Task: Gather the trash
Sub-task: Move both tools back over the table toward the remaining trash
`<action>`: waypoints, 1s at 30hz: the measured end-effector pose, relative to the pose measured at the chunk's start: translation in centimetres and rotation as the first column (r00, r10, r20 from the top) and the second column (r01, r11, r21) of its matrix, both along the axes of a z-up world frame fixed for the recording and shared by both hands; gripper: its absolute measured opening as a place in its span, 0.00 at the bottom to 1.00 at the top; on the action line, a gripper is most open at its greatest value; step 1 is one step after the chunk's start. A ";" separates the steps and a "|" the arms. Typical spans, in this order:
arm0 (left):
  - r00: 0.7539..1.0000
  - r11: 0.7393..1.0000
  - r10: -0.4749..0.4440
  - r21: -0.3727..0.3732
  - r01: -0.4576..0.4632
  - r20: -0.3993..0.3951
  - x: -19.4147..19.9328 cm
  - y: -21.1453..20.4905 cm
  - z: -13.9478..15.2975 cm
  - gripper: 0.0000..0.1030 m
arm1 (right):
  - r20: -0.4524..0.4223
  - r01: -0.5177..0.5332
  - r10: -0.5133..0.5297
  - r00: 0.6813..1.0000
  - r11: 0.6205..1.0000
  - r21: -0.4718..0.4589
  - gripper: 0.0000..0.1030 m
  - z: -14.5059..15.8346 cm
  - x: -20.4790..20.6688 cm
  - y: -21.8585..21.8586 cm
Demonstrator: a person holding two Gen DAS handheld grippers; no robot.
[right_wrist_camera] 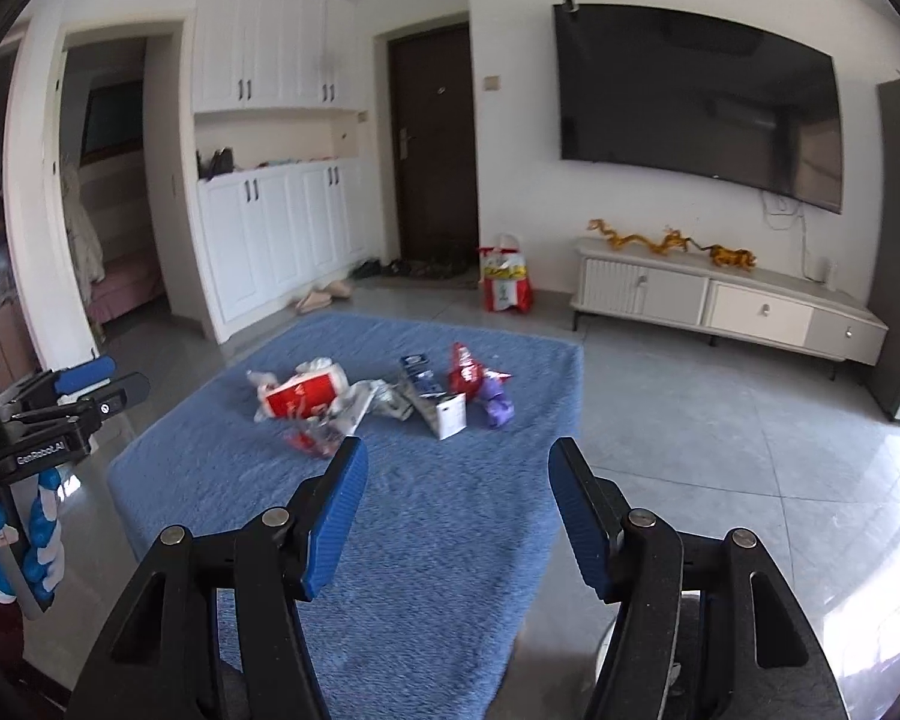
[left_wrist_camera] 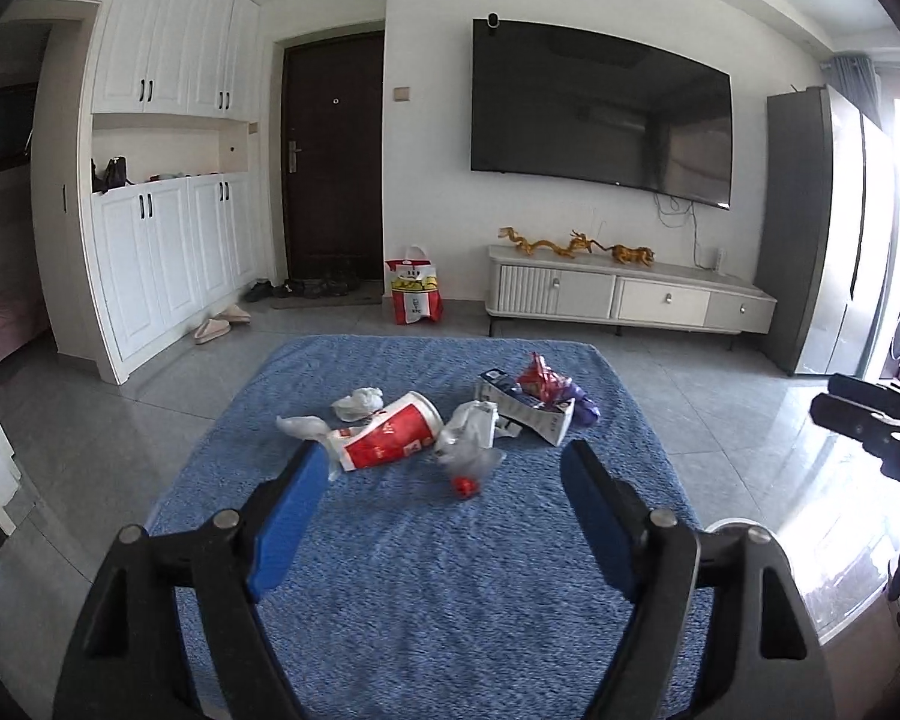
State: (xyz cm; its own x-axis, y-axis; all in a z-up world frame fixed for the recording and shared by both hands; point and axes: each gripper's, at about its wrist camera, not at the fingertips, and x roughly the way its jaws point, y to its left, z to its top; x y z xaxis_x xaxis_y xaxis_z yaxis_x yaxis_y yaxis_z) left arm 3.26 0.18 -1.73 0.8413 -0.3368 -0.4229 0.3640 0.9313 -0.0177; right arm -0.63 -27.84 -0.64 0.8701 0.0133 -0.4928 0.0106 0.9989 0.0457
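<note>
Both left tongs (left_wrist_camera: pixel 444 465) and right tongs (right_wrist_camera: pixel 457 459) gape empty above crumpled trash (left_wrist_camera: pixel 450 420) on shaggy blue rug (left_wrist_camera: pixel 420 570).

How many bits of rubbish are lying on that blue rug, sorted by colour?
Red: 3, the red-and-white paper cup, the red crinkled snack wrapper, the small red scrap
White or clear: 3, the crumpled white tissue, the white plastic scrap, the clear crumpled plastic bag
Blue-and-white: 1, the flattened carton
Purple: 1, the purple wrapper
Total: 8, as far as I can tell
</note>
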 end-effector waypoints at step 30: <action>0.949 0.991 -0.116 0.022 0.128 -0.292 13.9 -4.9 -12.5 0.77 | -0.217 -0.107 0.126 0.968 0.989 0.099 0.69 -12.0 18.8 -0.1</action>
